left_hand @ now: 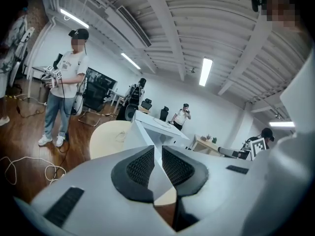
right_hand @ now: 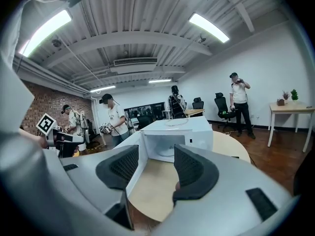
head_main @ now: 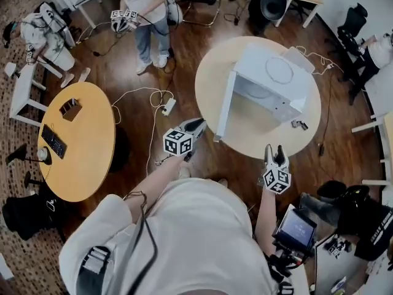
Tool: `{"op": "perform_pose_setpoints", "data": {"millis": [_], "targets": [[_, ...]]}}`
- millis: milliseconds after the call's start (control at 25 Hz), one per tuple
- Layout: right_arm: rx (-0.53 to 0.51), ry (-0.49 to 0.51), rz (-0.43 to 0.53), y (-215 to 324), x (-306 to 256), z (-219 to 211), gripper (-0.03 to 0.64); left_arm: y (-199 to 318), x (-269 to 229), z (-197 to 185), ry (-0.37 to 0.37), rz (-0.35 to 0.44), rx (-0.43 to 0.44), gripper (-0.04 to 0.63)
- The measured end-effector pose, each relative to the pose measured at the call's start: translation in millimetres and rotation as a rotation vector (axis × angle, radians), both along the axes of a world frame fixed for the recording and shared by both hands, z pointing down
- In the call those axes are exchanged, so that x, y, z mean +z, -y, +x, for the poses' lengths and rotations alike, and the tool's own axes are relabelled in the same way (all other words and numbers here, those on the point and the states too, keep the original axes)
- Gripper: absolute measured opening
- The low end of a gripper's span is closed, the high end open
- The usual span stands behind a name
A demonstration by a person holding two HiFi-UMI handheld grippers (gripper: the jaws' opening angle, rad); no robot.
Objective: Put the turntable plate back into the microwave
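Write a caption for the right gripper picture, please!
Open right gripper faces the open microwave; the turntable plate lies on top.

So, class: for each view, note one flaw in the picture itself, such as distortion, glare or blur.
Head view: fisheye, the wood floor curves round the edges. Left gripper view: black corners, and the ceiling lamp is blown out. Right gripper view: the ceiling beams bow, and the strip lamp glares.
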State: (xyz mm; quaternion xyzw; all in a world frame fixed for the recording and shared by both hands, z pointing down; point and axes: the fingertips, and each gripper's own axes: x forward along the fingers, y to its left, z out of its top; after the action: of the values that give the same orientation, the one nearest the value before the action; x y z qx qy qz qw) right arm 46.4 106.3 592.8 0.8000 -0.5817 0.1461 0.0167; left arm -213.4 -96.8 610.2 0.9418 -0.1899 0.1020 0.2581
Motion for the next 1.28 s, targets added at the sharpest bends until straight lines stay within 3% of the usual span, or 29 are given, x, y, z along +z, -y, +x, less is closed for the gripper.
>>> {"op": "perform_pose_setpoints", "data": {"millis": [360,680,920,1040,1280], "targets": [[0.057,0.015,-0.082,-19,41,-15,0.236,-7,55,-4,0.110,-0.014,0.006,0.054],[0.018,0.000,-0.094,-21,45,-47,0.236,-35,67,1,0.148,-0.014,0.044,0.054],[0.039,-0.020,-0.087,-26,34,-48,0.236,-41,57,10,0.125,-0.003,0.083,0.054],[0.056,0.001,-0.123,-44,47,-70,0.236,-50,65,-9,0.140,-0.027,0.100,0.054],[0.129,-0.060,-0.097,-38,-8,-79,0.236,-42,40,-8,0.048,-0.056,0.147,0.054]]}}
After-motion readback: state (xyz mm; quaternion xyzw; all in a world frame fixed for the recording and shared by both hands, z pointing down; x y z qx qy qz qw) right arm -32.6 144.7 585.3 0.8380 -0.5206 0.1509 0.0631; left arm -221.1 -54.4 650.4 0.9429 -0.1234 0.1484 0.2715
